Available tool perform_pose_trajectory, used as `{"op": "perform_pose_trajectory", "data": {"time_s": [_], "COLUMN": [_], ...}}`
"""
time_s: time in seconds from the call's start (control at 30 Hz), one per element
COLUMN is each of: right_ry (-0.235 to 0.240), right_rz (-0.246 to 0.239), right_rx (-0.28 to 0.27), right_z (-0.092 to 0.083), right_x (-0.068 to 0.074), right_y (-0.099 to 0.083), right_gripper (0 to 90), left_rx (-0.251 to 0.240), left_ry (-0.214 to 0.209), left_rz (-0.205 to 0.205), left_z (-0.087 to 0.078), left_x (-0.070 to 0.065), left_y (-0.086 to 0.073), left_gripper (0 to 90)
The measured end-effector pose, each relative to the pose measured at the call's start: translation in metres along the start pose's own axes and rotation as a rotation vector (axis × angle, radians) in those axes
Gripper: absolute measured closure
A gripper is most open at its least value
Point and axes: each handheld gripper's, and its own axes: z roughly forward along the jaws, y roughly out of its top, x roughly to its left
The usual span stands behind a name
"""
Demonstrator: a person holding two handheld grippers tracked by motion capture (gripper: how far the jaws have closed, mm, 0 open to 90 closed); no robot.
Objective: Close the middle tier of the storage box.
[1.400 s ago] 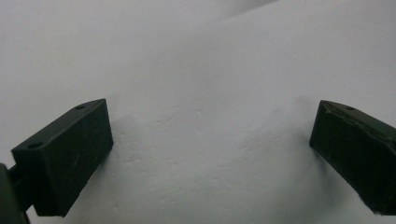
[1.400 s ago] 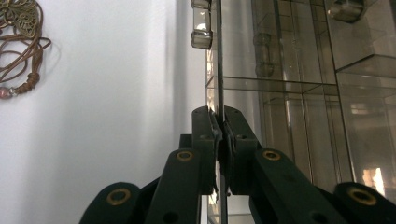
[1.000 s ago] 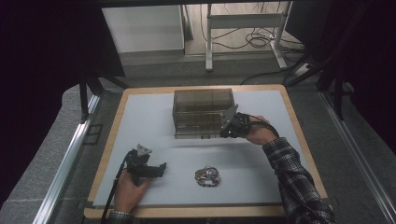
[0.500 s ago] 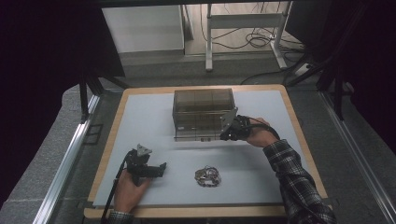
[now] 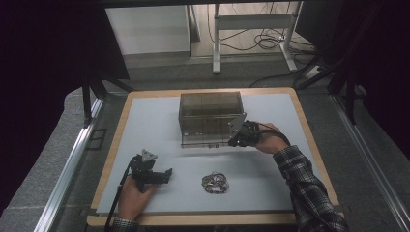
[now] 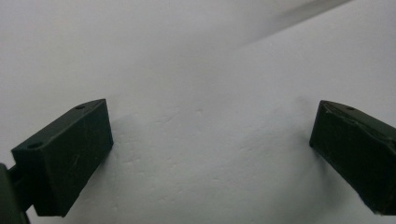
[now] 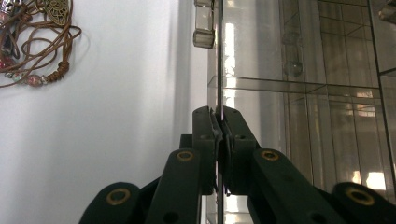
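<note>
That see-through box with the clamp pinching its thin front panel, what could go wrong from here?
The right gripper is shut on only the edge of the clear box's front panel, so it may slip off.

A hard pull could drag or tip the light box rather than swing the panel.

The tangled necklace lies close in front; an opening panel might sweep it.

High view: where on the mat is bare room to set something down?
Bare mat lies left of the clear organizer box, and between the left tongs and the necklace bundle. It is crowded at the box's front right, where the right tongs clamp its panel.
</note>
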Motion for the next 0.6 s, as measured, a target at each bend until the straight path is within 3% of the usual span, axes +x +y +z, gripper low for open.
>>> {"op": "perform_pose_trajectory", "data": {"time_s": [0.6], "right_ry": [-0.025], "right_rz": [0.012], "right_rx": [-0.021], "right_z": [-0.0008], "right_x": [0.0033], "right_y": [0.0025], "right_gripper": [80.0], "left_rx": [0.0], "left_ry": [0.001], "left_rz": [0.0], "left_z": [0.0], "left_x": [-0.0001], "left_y": [0.0], "left_gripper": [0.0]}}
